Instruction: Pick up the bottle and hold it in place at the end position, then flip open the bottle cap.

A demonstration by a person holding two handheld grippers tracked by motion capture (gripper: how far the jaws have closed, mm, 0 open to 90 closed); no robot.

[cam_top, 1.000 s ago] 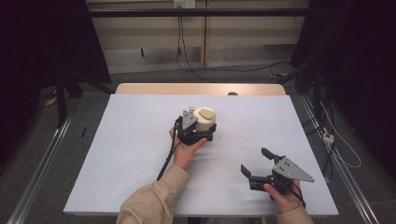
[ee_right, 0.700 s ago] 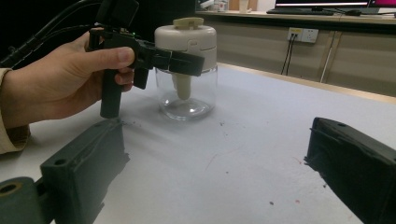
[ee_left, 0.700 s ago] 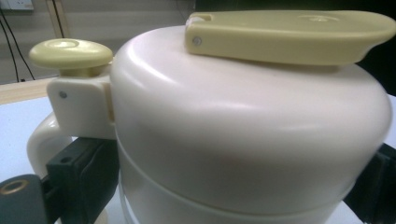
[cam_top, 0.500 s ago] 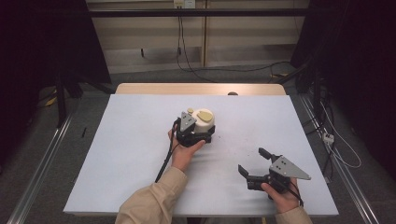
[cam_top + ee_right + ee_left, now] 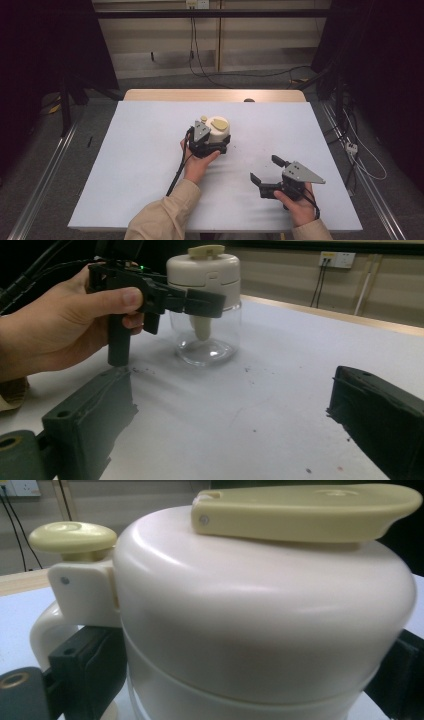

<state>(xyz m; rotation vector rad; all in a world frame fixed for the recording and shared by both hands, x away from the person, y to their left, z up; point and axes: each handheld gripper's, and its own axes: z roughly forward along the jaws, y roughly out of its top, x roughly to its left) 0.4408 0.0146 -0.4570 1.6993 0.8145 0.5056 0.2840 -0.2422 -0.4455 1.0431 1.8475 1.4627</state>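
Observation:
A jar [image 5: 218, 128] with a cream lid, a pale yellow flap and knob on top, and a clear glass body [image 5: 206, 337] stands near the middle of the white table [image 5: 145, 150]. My left gripper [image 5: 216, 141] is shut on the jar just below the lid, with one black jaw on each side of it in the left gripper view, where the lid [image 5: 270, 620] looms very close. My right gripper [image 5: 266, 169] is held low over the table's front right, open with nothing between its jaws, pointing toward the jar.
A wooden strip [image 5: 215, 95] runs along the table's far edge with a small dark object [image 5: 248, 100] on it. Cables [image 5: 360, 160] lie on the floor to the right. Small dark specks [image 5: 145, 371] dot the table near the jar.
My right gripper has drifted a little to the left, staying open. The left gripper and jar have hardly moved.

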